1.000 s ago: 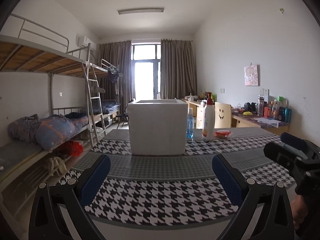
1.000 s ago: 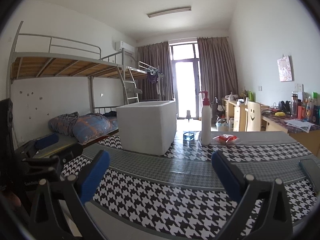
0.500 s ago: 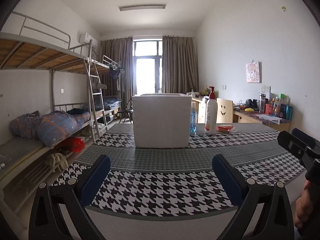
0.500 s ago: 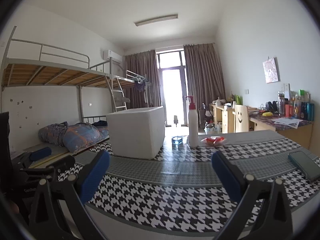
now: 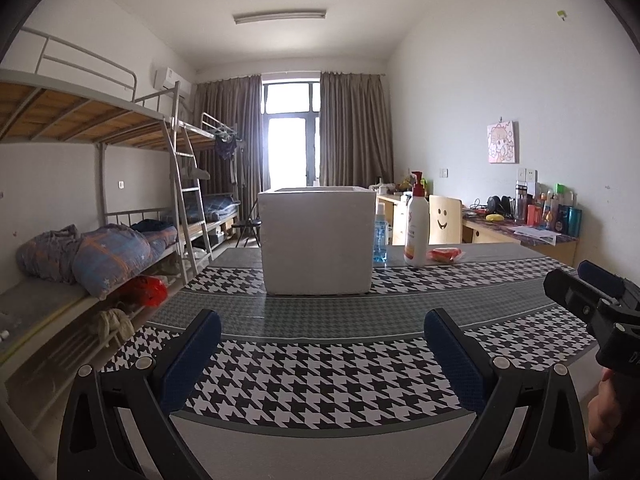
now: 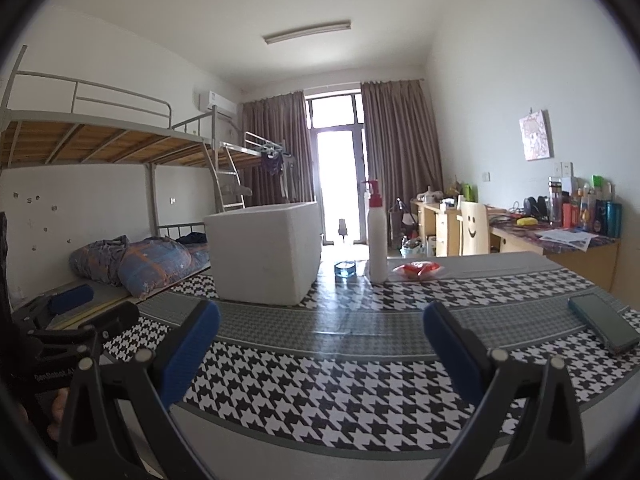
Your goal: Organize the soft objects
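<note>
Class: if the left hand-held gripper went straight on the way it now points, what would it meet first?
Probably the white foam box: it stands straight ahead of the open left hand-held gripper, with only bare tablecloth between, though depth is unclear.

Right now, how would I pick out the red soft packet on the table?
Find the big white foam box on the houndstooth table. To its right stands a tall white pump bottle with a red collar. The red packet lies flat just right of that bottle, the only low, red, crinkly thing there.
</note>
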Demonstrator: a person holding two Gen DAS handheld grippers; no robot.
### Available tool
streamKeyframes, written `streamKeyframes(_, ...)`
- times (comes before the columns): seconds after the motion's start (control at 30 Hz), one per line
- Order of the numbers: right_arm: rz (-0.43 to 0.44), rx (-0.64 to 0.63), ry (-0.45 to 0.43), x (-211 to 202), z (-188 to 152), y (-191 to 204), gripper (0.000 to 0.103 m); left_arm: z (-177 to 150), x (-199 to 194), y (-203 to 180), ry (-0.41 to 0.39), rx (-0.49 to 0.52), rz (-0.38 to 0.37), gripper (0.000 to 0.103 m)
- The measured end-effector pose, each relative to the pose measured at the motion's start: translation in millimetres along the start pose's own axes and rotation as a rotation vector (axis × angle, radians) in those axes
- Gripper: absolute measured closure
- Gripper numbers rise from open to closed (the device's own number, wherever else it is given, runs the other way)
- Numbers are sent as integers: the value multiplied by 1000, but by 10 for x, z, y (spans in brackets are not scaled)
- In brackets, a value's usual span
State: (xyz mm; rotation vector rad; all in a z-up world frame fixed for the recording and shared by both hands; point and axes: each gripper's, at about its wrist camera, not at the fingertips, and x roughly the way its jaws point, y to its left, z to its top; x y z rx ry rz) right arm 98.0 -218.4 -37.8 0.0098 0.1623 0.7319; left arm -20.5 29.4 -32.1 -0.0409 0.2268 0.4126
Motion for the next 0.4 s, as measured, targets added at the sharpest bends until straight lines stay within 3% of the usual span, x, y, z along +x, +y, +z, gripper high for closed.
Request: streamKeyframes(0.4,1,-4,-3,8,17,-17,0,-5,5,25,-7,-8,11,1)
